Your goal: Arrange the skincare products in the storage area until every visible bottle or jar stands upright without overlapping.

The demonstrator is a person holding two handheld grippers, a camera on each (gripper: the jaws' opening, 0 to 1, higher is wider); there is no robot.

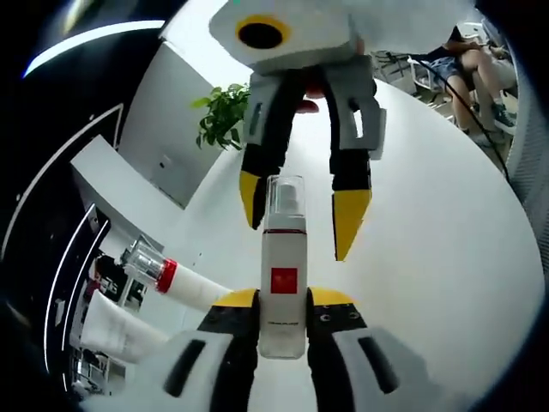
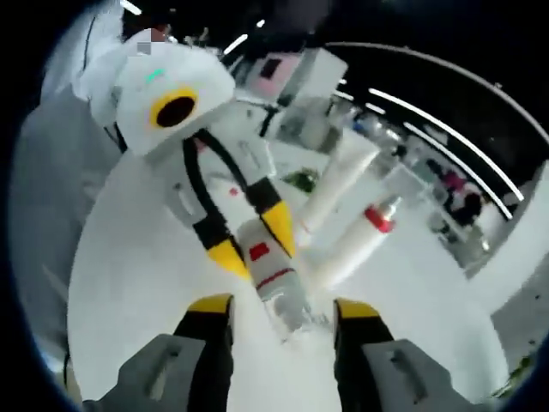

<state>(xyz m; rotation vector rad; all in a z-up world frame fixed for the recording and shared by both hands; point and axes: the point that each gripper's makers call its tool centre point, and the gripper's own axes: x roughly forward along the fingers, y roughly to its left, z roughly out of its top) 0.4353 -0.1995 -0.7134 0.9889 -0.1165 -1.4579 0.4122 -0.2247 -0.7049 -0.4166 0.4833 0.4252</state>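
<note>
a: white and round, the worktop (image 1: 446,223) sat in an office-like room, with a potted plant (image 1: 221,114) at 11 o'clock in the left gripper view. where was the bottle?

b: the pump bottle (image 1: 283,279) with the red square label was clamped between the fingers of the left gripper (image 1: 283,311), low on its body, clear cap pointing toward 12 o'clock.

a: and the right gripper (image 2: 281,311)?

b: its fingers stood apart, either side of the bottle's clear cap end, not touching as far as i could tell.

a: what else lay about?

b: a white tube with a red collar (image 1: 176,279) lay on its side at 9 o'clock, a plain white tube (image 1: 111,330) beside it.

a: so how should the step go?

b: i'd judge: bring the base down flat on bare worktop well apart from the tubes, steady the cap end, and loosen the fingers only once it stood alone.
</note>
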